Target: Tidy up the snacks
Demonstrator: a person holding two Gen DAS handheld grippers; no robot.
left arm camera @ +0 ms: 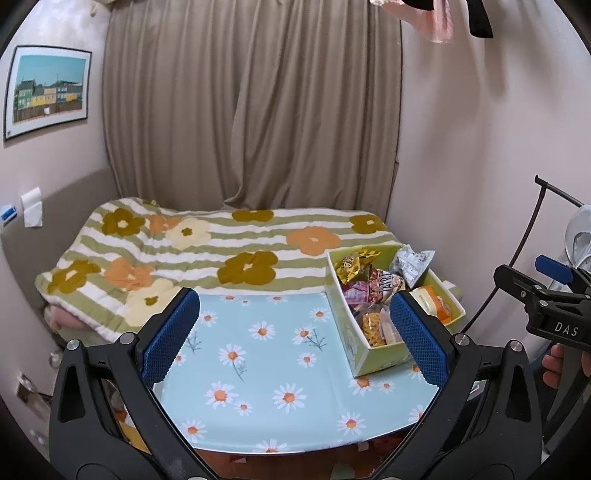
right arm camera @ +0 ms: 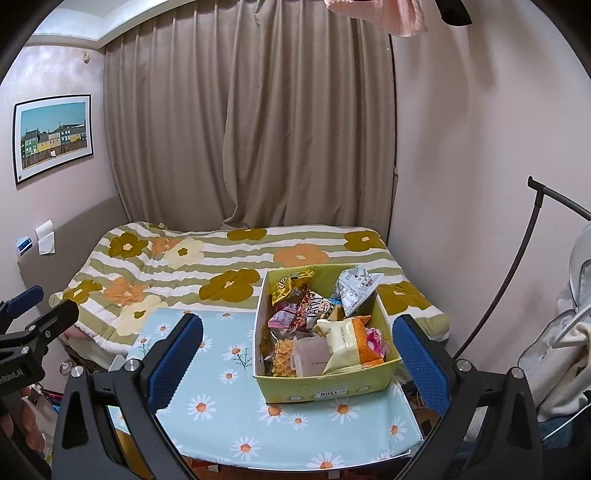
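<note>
Snacks (right arm camera: 325, 332) fill box (right arm camera: 332, 387) on table (right arm camera: 221, 413), both grippers agape

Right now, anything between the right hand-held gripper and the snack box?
Nothing visible. The open right hand-held gripper faces the yellow-green cardboard snack box directly across bare daisy-print tablecloth; the packets lie inside the box.

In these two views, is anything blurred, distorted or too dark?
Left wrist view: strong fisheye bending at the curtain, black corners, hanging pink cloth smeared. Right wrist view: same bending, snack box sharp and evenly lit, its small label barely legible.
</note>
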